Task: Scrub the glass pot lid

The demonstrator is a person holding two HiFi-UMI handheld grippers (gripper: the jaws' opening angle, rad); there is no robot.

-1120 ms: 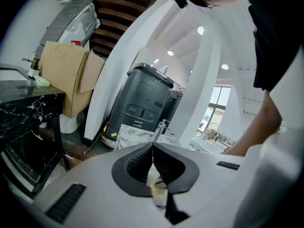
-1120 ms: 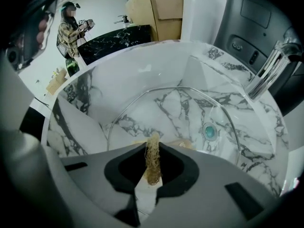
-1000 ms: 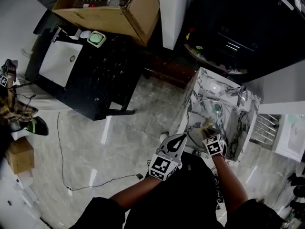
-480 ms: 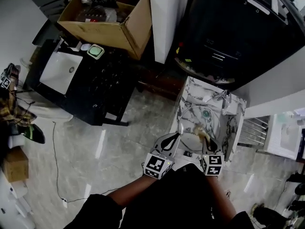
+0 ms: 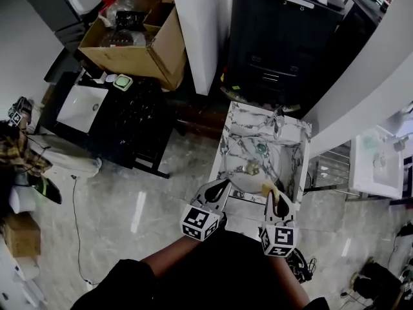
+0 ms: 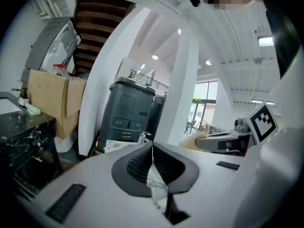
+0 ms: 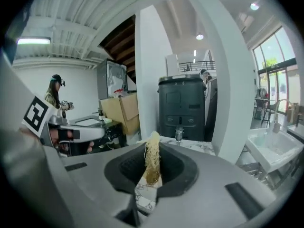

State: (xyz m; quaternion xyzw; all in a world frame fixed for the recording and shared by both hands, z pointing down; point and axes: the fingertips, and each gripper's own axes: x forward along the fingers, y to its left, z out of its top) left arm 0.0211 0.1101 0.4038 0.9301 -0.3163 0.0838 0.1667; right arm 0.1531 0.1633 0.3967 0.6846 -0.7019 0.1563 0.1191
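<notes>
1. One glass lid is the thing to scrub. It lies in the sink, close to the near edge.
2. Glass is hard and stiff, so I think the lid will not bend. It can crack or chip if it drops or bangs on the stone sink.
3. Wet glass is slippery, so I think it can slide away when it is pushed.
4. My guess is that it is a bit heavy for a grip at only one side.
5. A good place to hold it is the rim, or the knob in the middle. I cannot pick out the knob for sure from the head view.
6. Left gripper: its jaws are pressed together. Its tips are at the near left rim of the lid. I think they pinch the thin rim, but the clear glass is hard to see.
7. Right gripper: its jaws are closed on a tan stringy scrubber. The scrubber sticks out past the tips.
8. From the head view, the scrubber is at the near right part of the lid. I cannot tell if it touches the glass.
9. Both grippers are at the near edge of the sink, with the lid just in front of them and between their tips.
</notes>
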